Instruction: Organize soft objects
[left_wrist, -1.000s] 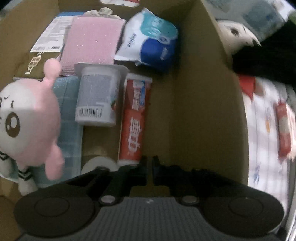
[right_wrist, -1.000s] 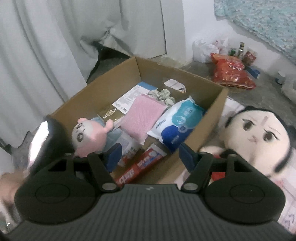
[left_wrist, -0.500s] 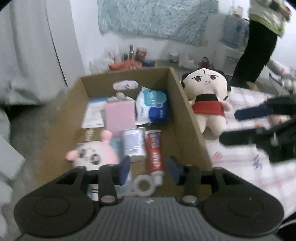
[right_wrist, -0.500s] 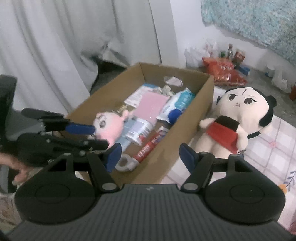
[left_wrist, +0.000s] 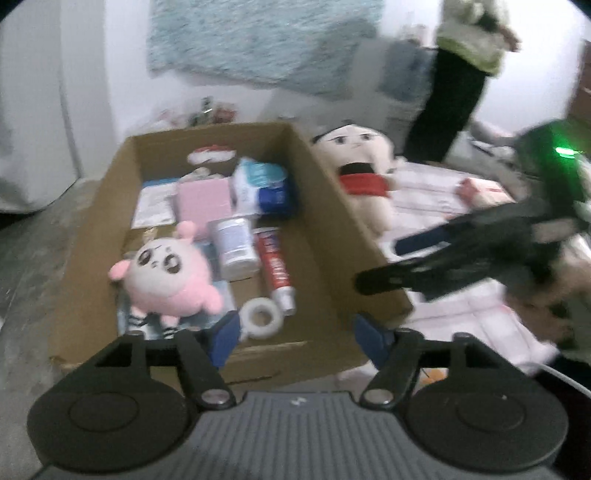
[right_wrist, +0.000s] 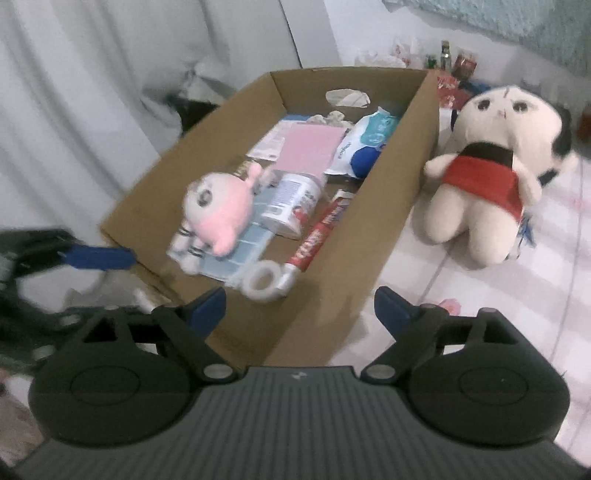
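**Pink plush in the box, big doll next**

Left wrist view: the left gripper has pulled back from the box, its jaws just opened wide and empty. The pink plush now lies inside.

Right wrist view: the right gripper, jaws also just widened and empty, hovers near the doll on the blanket, likely the next pick.
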